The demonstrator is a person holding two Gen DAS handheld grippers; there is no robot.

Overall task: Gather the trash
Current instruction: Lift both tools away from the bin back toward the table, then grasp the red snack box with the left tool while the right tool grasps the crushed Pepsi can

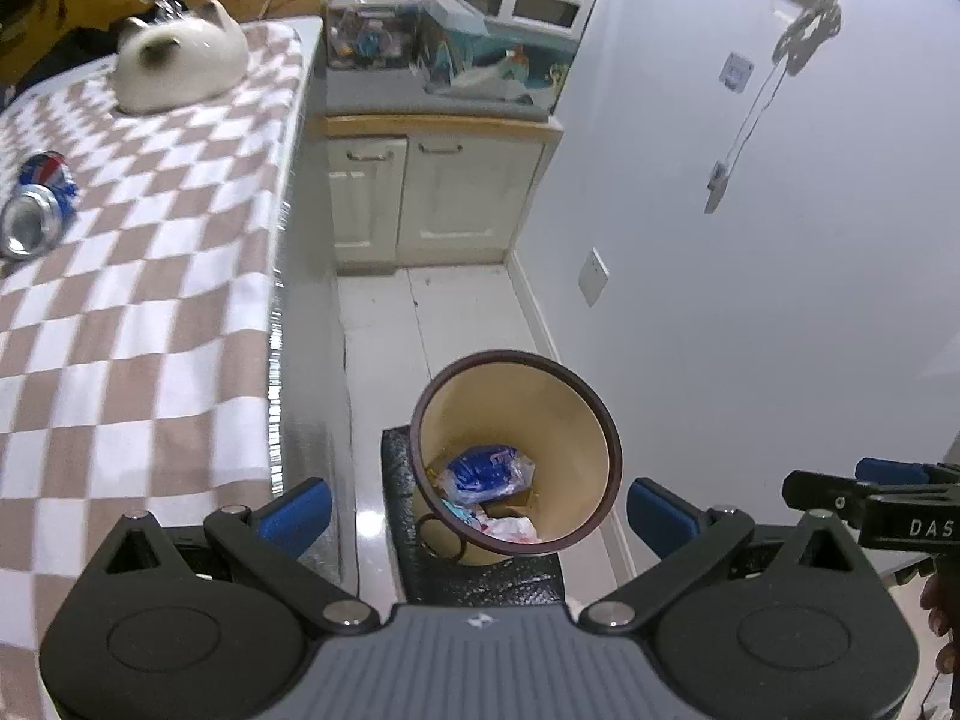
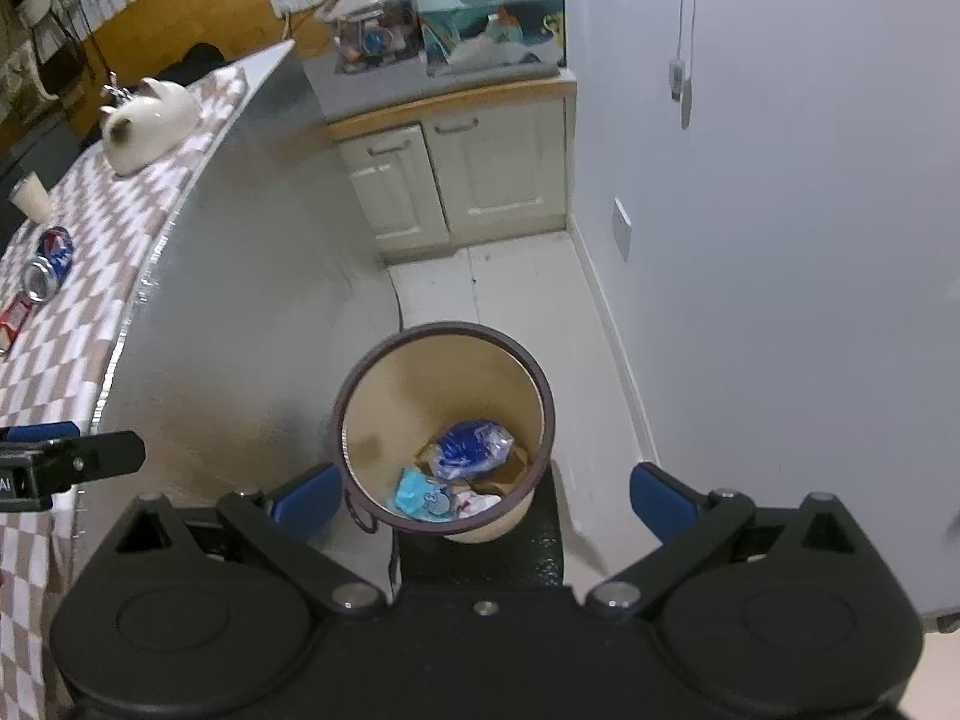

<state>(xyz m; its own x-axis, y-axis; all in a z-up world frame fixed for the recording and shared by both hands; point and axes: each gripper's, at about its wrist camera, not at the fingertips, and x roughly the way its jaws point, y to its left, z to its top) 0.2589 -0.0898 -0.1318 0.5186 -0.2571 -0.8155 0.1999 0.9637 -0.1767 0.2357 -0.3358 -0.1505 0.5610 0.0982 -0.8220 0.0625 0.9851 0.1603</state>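
Both tongs hang over the trash bin with their blue-padded fingers spread wide and nothing between them. The left tongs sit above the near rim of the bin, one pad over the edge of the checkered desk and the other out past the bin's right side — touching none of it. The right tongs are spread just as far, straddling the bin from above, their pads clear of its dark rim. Each tool shows at the edge of the other's view: the right one at the far right of the left wrist view, the left one at the far left of the right wrist view.

The bin stands on the floor on a black mat, just beside the desk's silver side panel. Inside lie a crumpled blue-and-clear plastic wrapper, a light blue scrap, white and pink paper bits and a piece of brown card.

On the desk, well apart from both tongs, a crushed blue can lies on its side with its open end toward the camera. Farther back rests a white cat-shaped ceramic figure. In the right wrist view a pale cup stands beyond the can and a red packet lies near it.
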